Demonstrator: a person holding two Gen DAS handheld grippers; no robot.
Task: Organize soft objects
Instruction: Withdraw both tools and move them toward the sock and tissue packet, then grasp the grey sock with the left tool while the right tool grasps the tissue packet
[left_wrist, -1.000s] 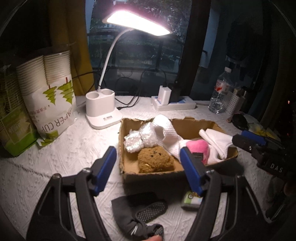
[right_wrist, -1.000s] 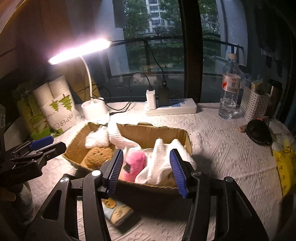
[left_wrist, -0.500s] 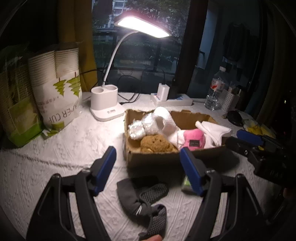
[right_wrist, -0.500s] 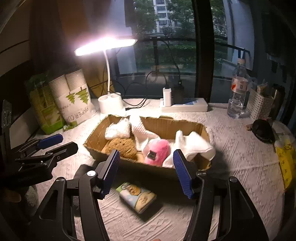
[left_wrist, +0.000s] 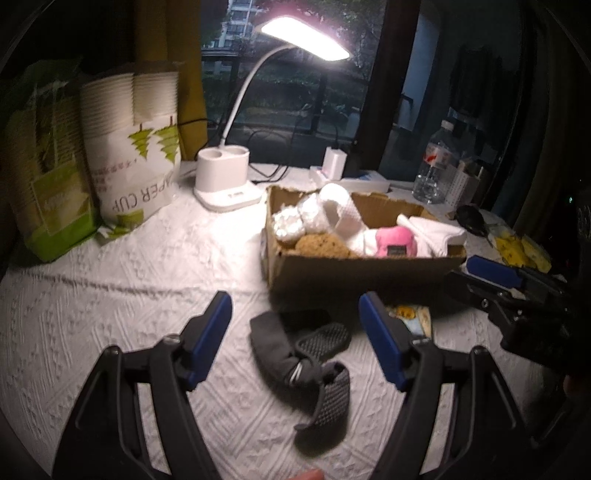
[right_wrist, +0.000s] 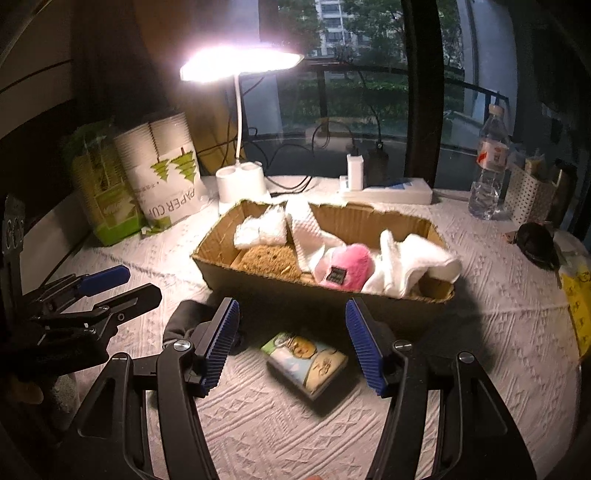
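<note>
A shallow brown cardboard box (right_wrist: 373, 221) stands mid-tabletop and holds the soft things: a pink plush toy (right_wrist: 345, 266) with a dark label, a brown fuzzy plush (right_wrist: 269, 258), a white waffle-knit cloth (right_wrist: 306, 230), a crumpled shiny white wad (right_wrist: 260, 229) and folded white socks (right_wrist: 413, 260) draped over the near right rim. In front of the box, on the white textured tablecloth (left_wrist: 110, 306), lie a pair of dark grey grip-sole socks (left_wrist: 306, 358) and, just beside them to the right, a small flat printed packet (right_wrist: 306, 362).

The left gripper (left_wrist: 295, 332) hangs above the dark socks with its blue-padded fingers (left_wrist: 210, 332) spread apart and nothing between them. The right gripper (right_wrist: 291, 339) hovers over the packet; its fingers (right_wrist: 364, 345) have just been opening and stand released, gripping nothing.

Behind the box a white desk lamp (left_wrist: 229, 177) shines. To its left stand a bag of paper cups (left_wrist: 136, 155) and a green package (left_wrist: 48, 199). A white power strip (right_wrist: 388, 190) lies near the window, and a clear plastic water bottle (right_wrist: 489, 166) stands to the right.
</note>
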